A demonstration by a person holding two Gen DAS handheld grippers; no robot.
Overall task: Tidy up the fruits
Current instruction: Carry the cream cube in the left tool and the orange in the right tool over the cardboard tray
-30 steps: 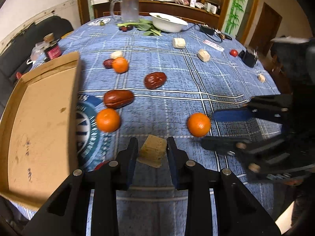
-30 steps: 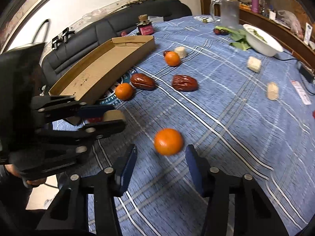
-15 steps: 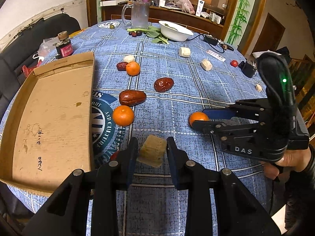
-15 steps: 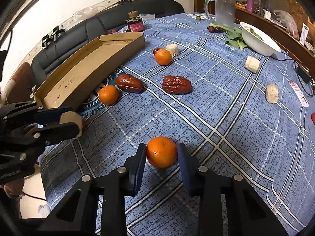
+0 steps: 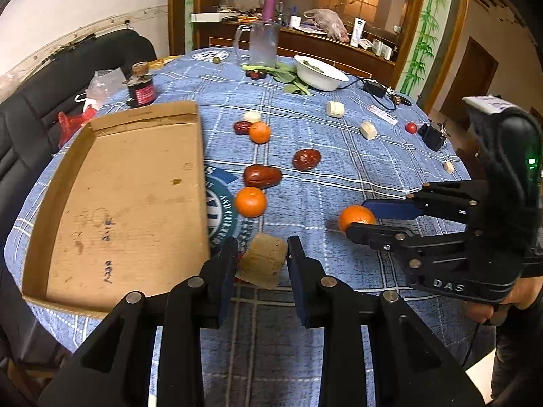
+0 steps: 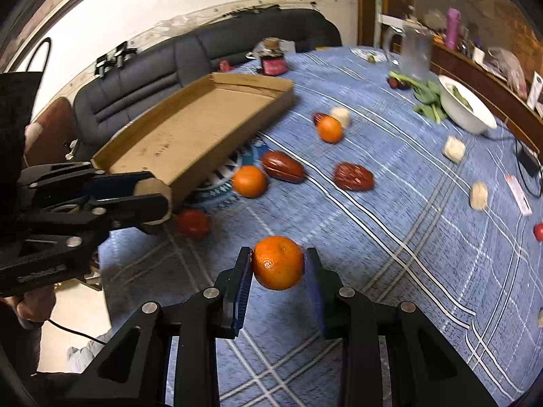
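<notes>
The right gripper (image 6: 277, 264) is clenched on an orange (image 6: 278, 263), round and glossy, lifted clear of the cloth near the tray (image 6: 203, 129); the left gripper (image 5: 262, 259) grasps a tan block (image 5: 264, 260), tilted, just beside the tray's corner; only the right view shows a tomato (image 6: 192, 224) behind that block.

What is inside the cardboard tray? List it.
The cardboard tray holds no fruit: only a bare floor with stains and scribbled marks. In the right wrist view the left gripper covers its near corner.
</notes>
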